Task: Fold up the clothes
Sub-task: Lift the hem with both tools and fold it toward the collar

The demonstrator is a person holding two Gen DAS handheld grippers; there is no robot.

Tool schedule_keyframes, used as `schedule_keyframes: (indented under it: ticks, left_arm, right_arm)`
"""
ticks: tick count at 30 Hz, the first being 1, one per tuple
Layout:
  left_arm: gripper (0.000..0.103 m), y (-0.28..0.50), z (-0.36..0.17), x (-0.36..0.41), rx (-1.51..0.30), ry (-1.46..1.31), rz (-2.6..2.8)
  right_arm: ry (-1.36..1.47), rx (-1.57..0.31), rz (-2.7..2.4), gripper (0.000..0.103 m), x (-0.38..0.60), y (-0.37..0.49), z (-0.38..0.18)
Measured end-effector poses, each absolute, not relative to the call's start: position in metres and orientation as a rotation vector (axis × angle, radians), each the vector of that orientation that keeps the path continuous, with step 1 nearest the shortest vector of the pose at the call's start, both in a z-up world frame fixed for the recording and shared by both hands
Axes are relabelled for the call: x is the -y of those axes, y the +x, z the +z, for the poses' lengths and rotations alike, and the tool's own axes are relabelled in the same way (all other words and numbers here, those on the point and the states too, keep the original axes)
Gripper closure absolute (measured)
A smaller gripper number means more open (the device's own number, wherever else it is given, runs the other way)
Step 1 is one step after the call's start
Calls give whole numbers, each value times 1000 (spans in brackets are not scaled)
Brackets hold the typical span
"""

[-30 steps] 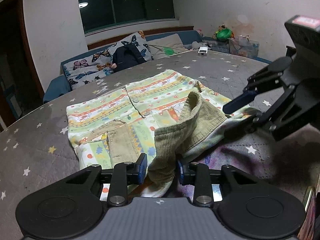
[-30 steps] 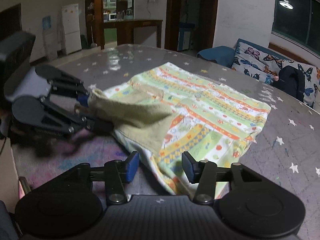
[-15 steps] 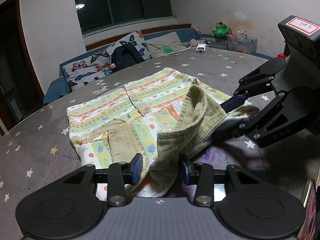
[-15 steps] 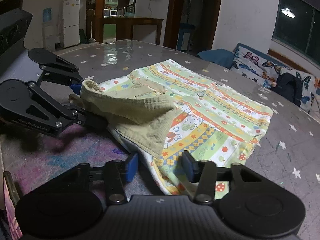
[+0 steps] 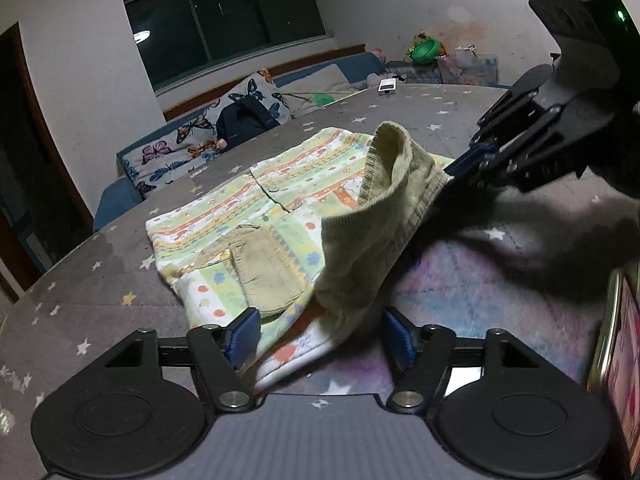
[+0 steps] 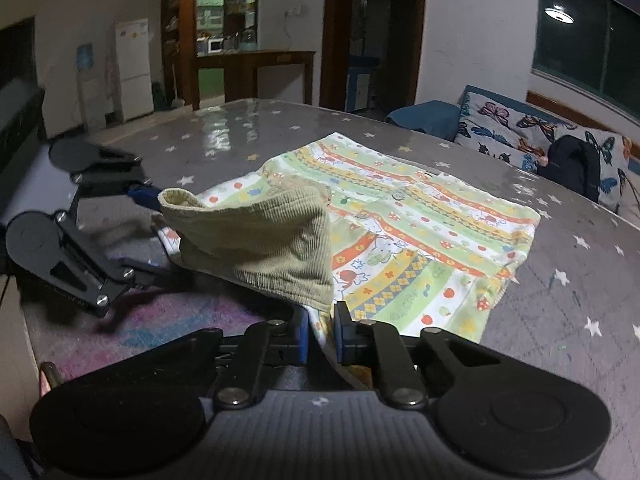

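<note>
A big round table [image 6: 580, 280] with a grey, star-printed cover fills both views. On it lies the garment [image 6: 420, 232], a small piece of clothing with green, orange and white printed bands. Most of it lies flat on the table, but its near part is turned over and raised, and there the olive corduroy side [image 6: 272, 248] shows.

I judge that the folding is only at its start. One flap is lifted and not yet laid down, and the far part of the garment lies spread and unfolded. A corduroy pocket [image 5: 268, 272] lies on the flat printed part.

The right gripper [image 6: 321, 338] has just been closing, and its jaws now pinch the near edge of the cloth between them. The left gripper [image 5: 318, 338] has just been opening; its blue pads [image 5: 244, 336] stand apart with the cloth edge lying loose between them, so it has let go.

The right wrist view shows the pinch plainly, and also a kitchen doorway with a white fridge [image 6: 134, 68] behind the table. The left wrist view shows instead the released fingers, the dark window [image 5: 224, 24], a sofa with a butterfly cushion [image 5: 180, 148] and toys on the far side.
</note>
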State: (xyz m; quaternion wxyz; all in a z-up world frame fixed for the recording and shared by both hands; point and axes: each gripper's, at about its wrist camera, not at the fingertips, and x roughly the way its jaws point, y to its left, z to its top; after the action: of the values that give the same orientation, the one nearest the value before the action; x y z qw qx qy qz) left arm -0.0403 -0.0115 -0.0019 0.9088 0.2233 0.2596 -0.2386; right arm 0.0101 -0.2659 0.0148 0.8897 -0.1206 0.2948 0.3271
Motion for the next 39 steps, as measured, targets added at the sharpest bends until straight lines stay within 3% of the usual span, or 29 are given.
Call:
schedule_keyframes:
  ticks: [7, 9, 11, 14, 16, 30, 39]
  left_arm:
    - [30, -36, -5, 15, -485, 523, -463]
    - [47, -32, -6, 16, -485, 524, -480]
    - [70, -29, -6, 17, -494, 519, -491]
    - [87, -30, -8, 18, -495, 522, -487]
    - [91, -36, -8, 18, -483, 532, -481]
    - [94, -146, 50, 5, -494, 448, -607]
    - [97, -92, 76, 10, -457, 458, -552]
  right_arm:
    - [-216, -589, 670, 97, 273, 5, 23]
    - [-202, -586, 668, 98, 274, 3, 26]
    - [-199, -580, 665, 98, 275, 3, 29]
    - [-208, -577, 666, 98, 273, 2, 29]
    - [-226, -580, 673, 99, 271, -1, 28]
    - [-267, -580, 796, 100, 296, -95, 68]
    - [-279, -542, 789, 101, 294, -55, 105]
